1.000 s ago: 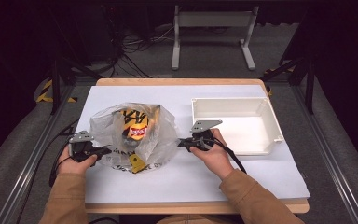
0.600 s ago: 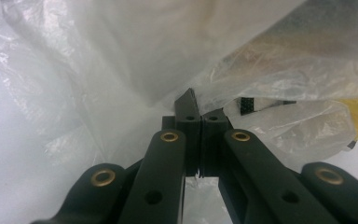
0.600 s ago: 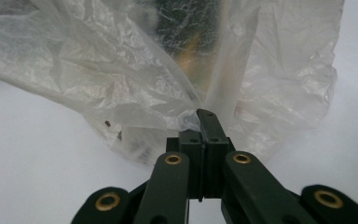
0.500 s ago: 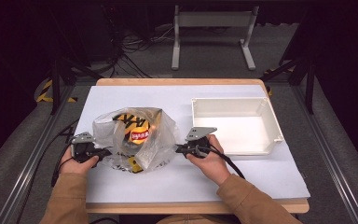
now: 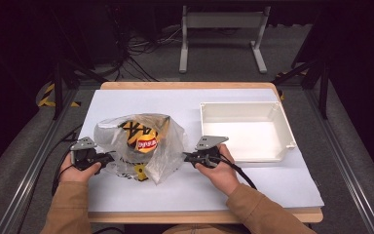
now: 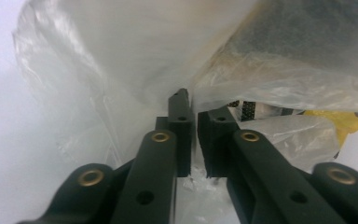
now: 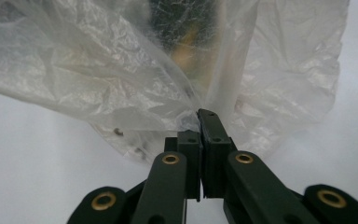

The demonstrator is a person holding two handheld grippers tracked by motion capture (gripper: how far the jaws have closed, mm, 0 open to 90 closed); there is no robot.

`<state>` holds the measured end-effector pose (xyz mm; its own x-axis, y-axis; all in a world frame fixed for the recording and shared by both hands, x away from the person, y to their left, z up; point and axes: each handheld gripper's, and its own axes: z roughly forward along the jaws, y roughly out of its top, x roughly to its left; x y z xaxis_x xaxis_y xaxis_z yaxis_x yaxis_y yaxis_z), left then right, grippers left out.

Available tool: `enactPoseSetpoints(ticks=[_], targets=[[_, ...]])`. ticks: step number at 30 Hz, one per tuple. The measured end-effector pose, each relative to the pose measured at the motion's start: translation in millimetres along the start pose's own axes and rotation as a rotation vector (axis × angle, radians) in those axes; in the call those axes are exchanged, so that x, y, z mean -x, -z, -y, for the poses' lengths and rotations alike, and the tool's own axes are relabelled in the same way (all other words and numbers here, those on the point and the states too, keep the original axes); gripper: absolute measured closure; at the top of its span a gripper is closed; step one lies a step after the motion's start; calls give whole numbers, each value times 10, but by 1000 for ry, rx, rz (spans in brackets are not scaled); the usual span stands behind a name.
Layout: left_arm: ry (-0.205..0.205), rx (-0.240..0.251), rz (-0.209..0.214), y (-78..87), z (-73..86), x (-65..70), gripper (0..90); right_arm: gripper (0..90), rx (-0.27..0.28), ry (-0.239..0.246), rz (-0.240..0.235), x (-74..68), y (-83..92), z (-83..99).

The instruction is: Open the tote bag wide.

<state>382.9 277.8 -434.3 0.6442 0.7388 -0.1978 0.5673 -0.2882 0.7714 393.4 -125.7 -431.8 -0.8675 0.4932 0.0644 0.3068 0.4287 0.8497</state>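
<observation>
Left of the white bin point(image 5: 277, 119), your right hand-held gripper point(image 5: 187, 157) pinches the plastic bag point(image 5: 163, 146); your left hand-held gripper point(image 5: 108, 158), jaws just parting, barely holds film. Re-grip before lifting.

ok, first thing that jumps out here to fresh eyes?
The crinkled clear plastic bag at the table's left centre, a yellow snack packet showing through it. A gripper sits at each side: the right gripper pinches the film, while the left gripper has film between jaws that have just been opening. An empty white tray sits to the right.
</observation>
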Motion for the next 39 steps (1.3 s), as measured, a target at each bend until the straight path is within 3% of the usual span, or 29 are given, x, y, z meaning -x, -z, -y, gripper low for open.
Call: enactPoseSetpoints(ticks=[5,8,13,15,19,24,26,31,39], targets=[[-2,75,-5,137,-49,46,707,851,47,-8,-15,13,97,-17],[-6,91,-19,202,-63,70,624,827,62,-12,-17,1,131,-42],[-19,124,-40,382,-105,121,437,696,91,-23,-22,-19,193,-98],[-23,130,-49,430,-117,138,409,664,97,-26,-21,-21,208,-110],[-29,162,-76,593,-161,184,265,549,122,-32,-46,-37,309,-172],[-37,218,-106,807,-232,255,186,486,149,-28,-63,-57,444,-215],[-43,218,-116,869,-255,269,157,469,156,-29,-68,-63,491,-223],[-26,267,-155,1020,-275,279,116,428,179,-38,-79,-64,622,-227],[-50,363,-150,1202,-316,318,80,409,217,-66,-94,5,788,-199]])
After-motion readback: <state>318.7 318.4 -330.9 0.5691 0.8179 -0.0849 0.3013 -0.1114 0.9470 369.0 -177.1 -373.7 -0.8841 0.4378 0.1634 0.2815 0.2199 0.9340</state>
